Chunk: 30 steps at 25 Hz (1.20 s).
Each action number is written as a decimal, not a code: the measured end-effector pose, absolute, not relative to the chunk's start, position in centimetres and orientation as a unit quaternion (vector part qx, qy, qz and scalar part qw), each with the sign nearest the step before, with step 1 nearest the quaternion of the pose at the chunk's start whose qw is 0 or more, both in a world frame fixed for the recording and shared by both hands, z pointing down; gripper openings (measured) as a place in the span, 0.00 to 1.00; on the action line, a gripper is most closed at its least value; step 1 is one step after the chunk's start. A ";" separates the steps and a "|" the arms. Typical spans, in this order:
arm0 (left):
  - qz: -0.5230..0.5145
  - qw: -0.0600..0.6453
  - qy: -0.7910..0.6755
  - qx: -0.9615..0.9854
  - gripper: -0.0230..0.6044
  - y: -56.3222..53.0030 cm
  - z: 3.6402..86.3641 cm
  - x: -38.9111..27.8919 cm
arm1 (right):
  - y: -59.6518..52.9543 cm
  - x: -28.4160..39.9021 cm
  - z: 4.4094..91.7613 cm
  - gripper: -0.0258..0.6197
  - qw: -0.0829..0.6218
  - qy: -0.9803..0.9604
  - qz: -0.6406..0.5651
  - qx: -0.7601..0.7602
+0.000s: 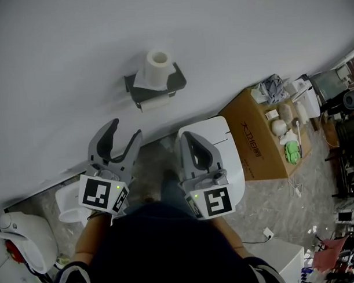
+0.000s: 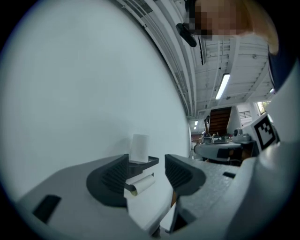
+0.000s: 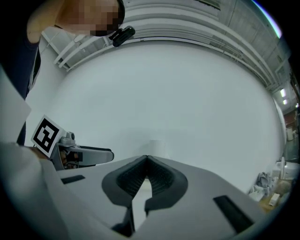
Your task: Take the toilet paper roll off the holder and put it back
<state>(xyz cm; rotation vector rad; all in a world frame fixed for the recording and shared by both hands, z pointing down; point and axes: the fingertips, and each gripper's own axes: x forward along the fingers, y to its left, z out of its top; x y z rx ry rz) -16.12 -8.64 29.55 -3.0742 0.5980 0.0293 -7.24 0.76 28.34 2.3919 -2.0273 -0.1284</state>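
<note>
I wore a dark navy top [image 1: 163, 243], short in the sleeves. Just ahead of that top, my left gripper [image 1: 124, 129] and right gripper [image 1: 189, 137] were pale grey plastic, their curved jaws lined with dark ribbed pads [image 2: 115, 177]. Nearest the top, each carried a white cube [image 1: 102, 194] printed with black square markers, a small green light [image 1: 117, 186] glowing on its edge.

head view looks steeply down; gripper views face the wall [image 1: 58, 55] level, probably sharing the holder [image 1: 176, 81].
</note>
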 end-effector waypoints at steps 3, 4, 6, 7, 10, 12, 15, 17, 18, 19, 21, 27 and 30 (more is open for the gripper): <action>0.015 0.008 0.205 -0.979 0.39 -9.6 29.0 -15.3 | -1.0 -6.4 28.3 0.06 -0.001 -0.662 -0.041 0.748; 0.017 0.008 0.210 -0.977 0.39 -9.9 28.8 -15.0 | -1.6 -6.0 28.2 0.06 -0.002 -0.668 -0.042 0.743; 0.020 0.011 0.219 -0.975 0.39 -10.5 28.5 -14.2 | -2.7 -5.1 27.9 0.06 -0.003 -0.678 -0.047 0.734; 0.022 0.013 0.224 -0.974 0.39 -10.8 28.3 -13.7 | -3.3 -4.6 27.6 0.06 -0.004 -0.682 -0.050 0.730; 0.029 0.015 0.237 -0.971 0.42 -11.6 27.8 -12.1 | -4.8 -2.9 27.0 0.06 -0.007 -0.696 -0.061 0.716; 0.028 0.016 0.248 -0.968 0.43 -12.2 27.7 -11.0 | -6.0 -1.8 26.8 0.06 -0.006 -0.707 -0.064 0.704; 0.020 0.014 0.264 -0.964 0.44 -13.3 28.0 -9.2 | -7.9 -0.3 26.9 0.06 -0.003 -0.724 -0.064 0.687; 0.016 0.016 0.275 -0.961 0.46 -13.8 28.0 -8.3 | -8.8 0.5 26.8 0.06 -0.006 -0.734 -0.068 0.675; 0.014 0.019 0.281 -0.959 0.46 -13.9 28.0 -8.0 | -9.1 0.8 26.7 0.06 -0.011 -0.739 -0.070 0.670; 0.011 0.021 0.287 -0.958 0.47 -14.0 28.0 -7.7 | -9.4 1.1 26.6 0.06 -0.015 -0.744 -0.072 0.664; 0.006 0.024 0.296 -0.955 0.49 -14.1 28.0 -7.0 | -10.1 1.6 26.7 0.06 -0.021 -0.754 -0.071 0.653; -0.002 0.024 0.315 -0.949 0.56 -14.1 27.6 -5.4 | -11.5 2.5 26.5 0.06 -0.036 -0.782 -0.075 0.617; -0.005 0.023 0.330 -0.944 0.59 -14.4 27.4 -4.8 | -12.2 2.9 26.3 0.06 -0.041 -0.794 -0.077 0.601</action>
